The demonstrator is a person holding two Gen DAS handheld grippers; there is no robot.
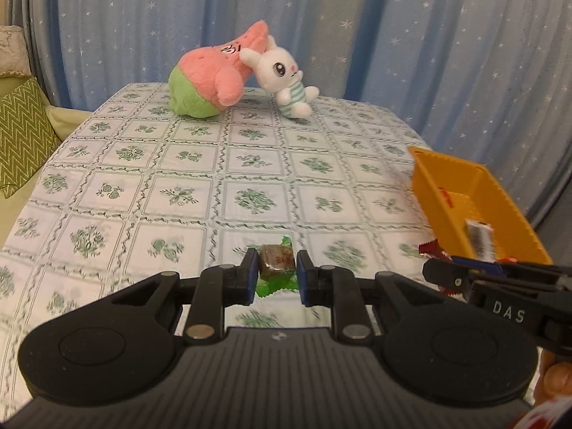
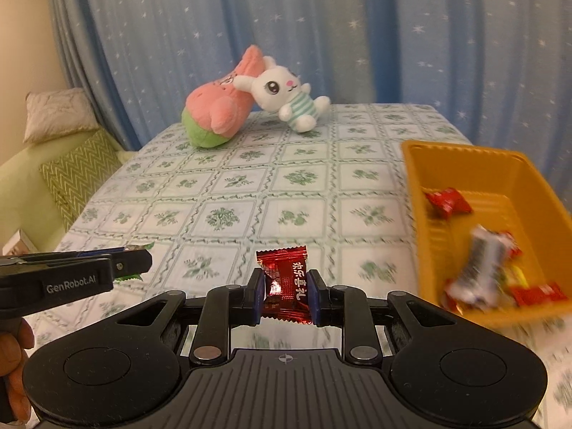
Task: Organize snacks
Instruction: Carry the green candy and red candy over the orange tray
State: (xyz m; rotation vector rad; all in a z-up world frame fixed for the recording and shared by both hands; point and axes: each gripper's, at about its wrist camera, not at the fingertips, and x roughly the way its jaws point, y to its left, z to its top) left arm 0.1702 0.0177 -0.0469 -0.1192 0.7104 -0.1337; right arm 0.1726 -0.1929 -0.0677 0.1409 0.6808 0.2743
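Observation:
My left gripper (image 1: 277,273) is shut on a green-wrapped candy (image 1: 276,266) with a brown middle, held above the tablecloth. My right gripper (image 2: 286,293) is shut on a red foil candy (image 2: 286,286) with white characters. An orange tray (image 2: 464,164) sits on the table to the right of both grippers, holding several wrapped snacks, among them a red candy (image 2: 448,202) and a silver bar (image 2: 481,268). In the left wrist view the right gripper (image 1: 443,273) comes in from the right, in front of the tray (image 1: 443,193). The right wrist view catches the left gripper (image 2: 137,262) at its left edge.
A pink and green plush (image 1: 211,78) and a white rabbit plush (image 1: 286,78) lie at the table's far end before a blue starred curtain (image 1: 321,18). A green sofa with a zigzag cushion (image 1: 21,132) stands left of the table. Fingers of a hand (image 2: 16,357) hold the left gripper.

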